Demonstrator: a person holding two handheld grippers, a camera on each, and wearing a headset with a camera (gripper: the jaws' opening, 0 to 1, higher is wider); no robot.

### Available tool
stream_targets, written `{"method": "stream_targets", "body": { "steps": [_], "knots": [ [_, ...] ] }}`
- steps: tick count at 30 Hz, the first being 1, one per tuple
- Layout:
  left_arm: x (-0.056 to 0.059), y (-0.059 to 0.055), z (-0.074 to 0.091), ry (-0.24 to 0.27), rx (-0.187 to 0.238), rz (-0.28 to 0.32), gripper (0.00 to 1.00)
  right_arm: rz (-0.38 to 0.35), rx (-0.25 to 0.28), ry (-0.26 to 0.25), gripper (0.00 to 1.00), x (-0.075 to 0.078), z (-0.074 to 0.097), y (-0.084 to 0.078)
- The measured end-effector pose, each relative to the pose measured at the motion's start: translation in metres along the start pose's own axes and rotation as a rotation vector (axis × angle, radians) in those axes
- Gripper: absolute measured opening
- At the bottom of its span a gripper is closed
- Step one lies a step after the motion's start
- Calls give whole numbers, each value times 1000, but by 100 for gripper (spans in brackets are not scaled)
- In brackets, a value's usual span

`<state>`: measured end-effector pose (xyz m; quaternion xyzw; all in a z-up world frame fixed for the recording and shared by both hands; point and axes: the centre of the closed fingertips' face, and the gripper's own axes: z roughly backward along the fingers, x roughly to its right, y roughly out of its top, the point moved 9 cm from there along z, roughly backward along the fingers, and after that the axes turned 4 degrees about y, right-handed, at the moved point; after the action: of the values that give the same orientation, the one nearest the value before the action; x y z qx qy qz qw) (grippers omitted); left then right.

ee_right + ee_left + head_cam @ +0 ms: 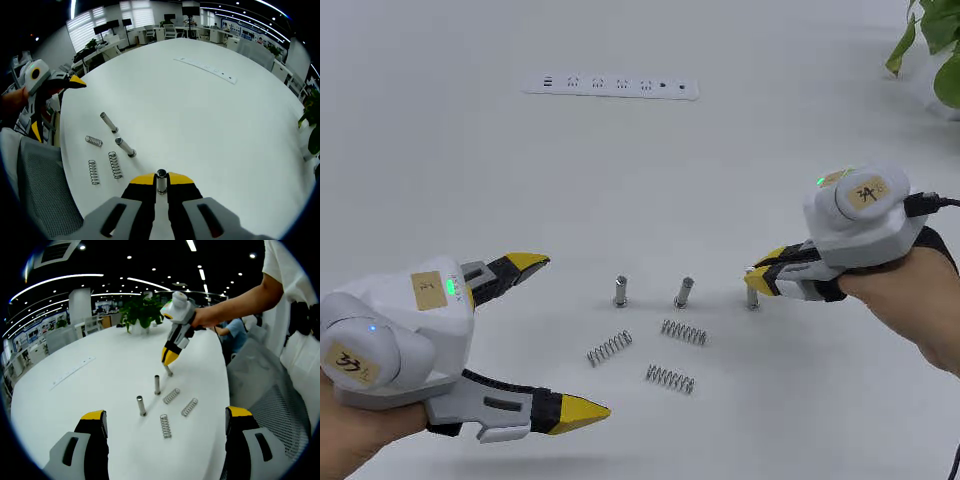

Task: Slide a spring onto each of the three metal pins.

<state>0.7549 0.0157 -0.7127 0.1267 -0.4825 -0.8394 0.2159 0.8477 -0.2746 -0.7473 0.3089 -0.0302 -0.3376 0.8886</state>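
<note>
Three short metal pins stand upright in a row on the white table: the left pin [620,291], the middle pin [684,292] and the right pin [752,297]. Three loose springs lie flat in front of them [609,348] [683,333] [670,378]. My right gripper [760,277] is shut on the right pin, whose top shows between the yellow tips [161,175]. My left gripper [560,335] hangs open at the near left, apart from the springs, with nothing between its jaws. In the left gripper view the springs [165,425] lie just ahead of the open jaws.
A white power strip [610,85] lies at the far side of the table. A green plant [930,45] stands at the far right. A grey mesh chair [45,190] sits by the table's edge.
</note>
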Motion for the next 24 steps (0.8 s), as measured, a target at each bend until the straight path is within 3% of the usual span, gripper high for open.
{"method": "stream_targets", "body": {
  "steps": [24],
  "knots": [
    [2, 2, -1, -5, 5, -2, 100, -14, 55, -27, 9, -5, 11, -13]
  ]
}}
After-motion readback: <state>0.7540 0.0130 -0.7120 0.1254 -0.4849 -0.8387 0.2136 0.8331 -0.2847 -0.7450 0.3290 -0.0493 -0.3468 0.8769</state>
